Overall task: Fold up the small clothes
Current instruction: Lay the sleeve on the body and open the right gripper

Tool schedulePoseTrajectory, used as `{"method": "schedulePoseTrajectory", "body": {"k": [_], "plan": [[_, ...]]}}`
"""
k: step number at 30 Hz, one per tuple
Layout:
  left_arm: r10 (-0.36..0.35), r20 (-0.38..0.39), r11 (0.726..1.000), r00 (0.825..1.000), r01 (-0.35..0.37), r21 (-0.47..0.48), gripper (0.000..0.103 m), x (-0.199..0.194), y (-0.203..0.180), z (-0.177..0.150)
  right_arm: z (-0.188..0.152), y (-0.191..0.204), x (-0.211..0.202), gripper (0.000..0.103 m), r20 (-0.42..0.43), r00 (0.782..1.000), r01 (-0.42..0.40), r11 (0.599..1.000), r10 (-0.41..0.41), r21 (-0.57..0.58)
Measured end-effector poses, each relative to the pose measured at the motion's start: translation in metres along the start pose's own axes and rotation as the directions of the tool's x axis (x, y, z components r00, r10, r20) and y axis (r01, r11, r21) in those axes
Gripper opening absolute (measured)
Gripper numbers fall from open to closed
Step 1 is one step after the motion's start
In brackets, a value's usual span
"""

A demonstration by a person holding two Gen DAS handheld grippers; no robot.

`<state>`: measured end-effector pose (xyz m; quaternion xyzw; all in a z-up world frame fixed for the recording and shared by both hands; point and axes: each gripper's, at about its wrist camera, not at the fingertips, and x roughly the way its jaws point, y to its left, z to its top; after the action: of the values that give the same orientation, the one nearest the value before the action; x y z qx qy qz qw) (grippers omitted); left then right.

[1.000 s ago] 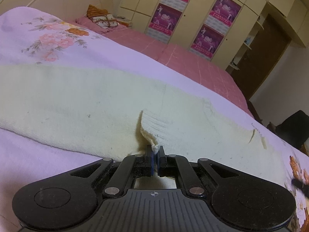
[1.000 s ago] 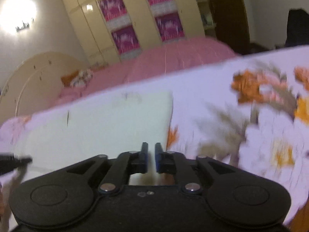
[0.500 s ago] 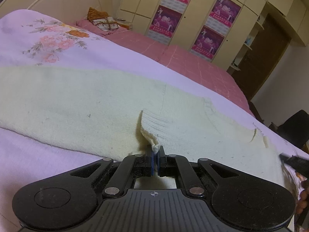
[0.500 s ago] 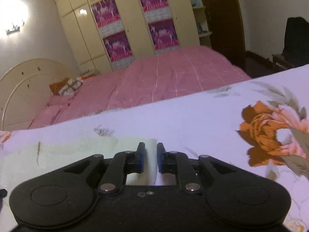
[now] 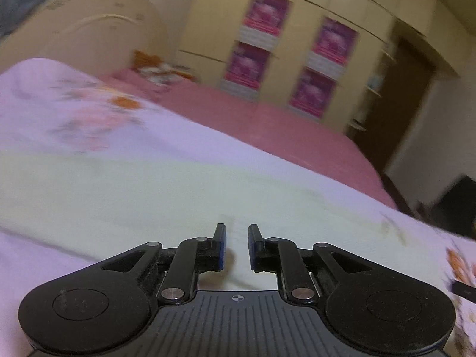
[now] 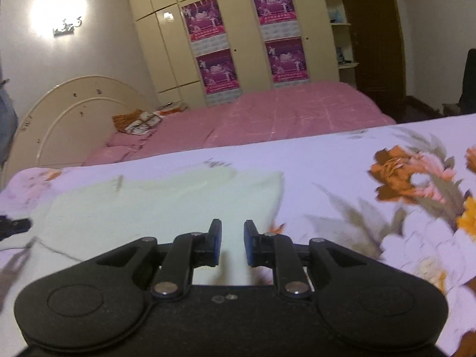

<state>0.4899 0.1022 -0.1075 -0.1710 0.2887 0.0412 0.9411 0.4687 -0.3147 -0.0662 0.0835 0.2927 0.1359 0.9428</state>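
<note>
Floral sheet (image 6: 342, 160) open beyond flat sweater (image 6: 166, 202); pink bed (image 6: 282, 116) behind.

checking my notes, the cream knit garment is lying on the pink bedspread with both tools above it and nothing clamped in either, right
Not quite: the cream knit garment lies on the lilac floral sheet, not the pink bedspread, which is farther back, as the right wrist view shows. The rest holds: the left tool and right tool sit above it, jaws opening, nothing between them.

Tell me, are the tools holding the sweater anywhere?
No. The left tool and right tool are both opening with nothing between their jaws; the sweater lies loose on the bedspread.
</note>
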Motion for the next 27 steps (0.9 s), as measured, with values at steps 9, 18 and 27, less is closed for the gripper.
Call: {"method": "schedulePoseTrajectory", "body": {"k": [9,18,27], "plan": [[0.034,-0.002,0.985,0.999,-0.033,0.171,0.066,0.017,-0.029,-0.033,-0.012,0.014,0.017,0.017,-0.111,0.99,0.084,0.995,-0.09,-0.056],[-0.019,0.06,0.998,0.998,0.016,0.06,0.067,-0.027,0.002,-0.03,-0.01,0.029,0.013,0.024,-0.081,0.987,0.135,0.989,-0.139,-0.061],[0.247,0.173,0.913,0.954,-0.169,-0.37,0.066,-0.118,0.208,-0.027,-0.032,0.047,-0.044,0.026,-0.096,0.981,0.175,0.984,-0.171,0.036]]}}
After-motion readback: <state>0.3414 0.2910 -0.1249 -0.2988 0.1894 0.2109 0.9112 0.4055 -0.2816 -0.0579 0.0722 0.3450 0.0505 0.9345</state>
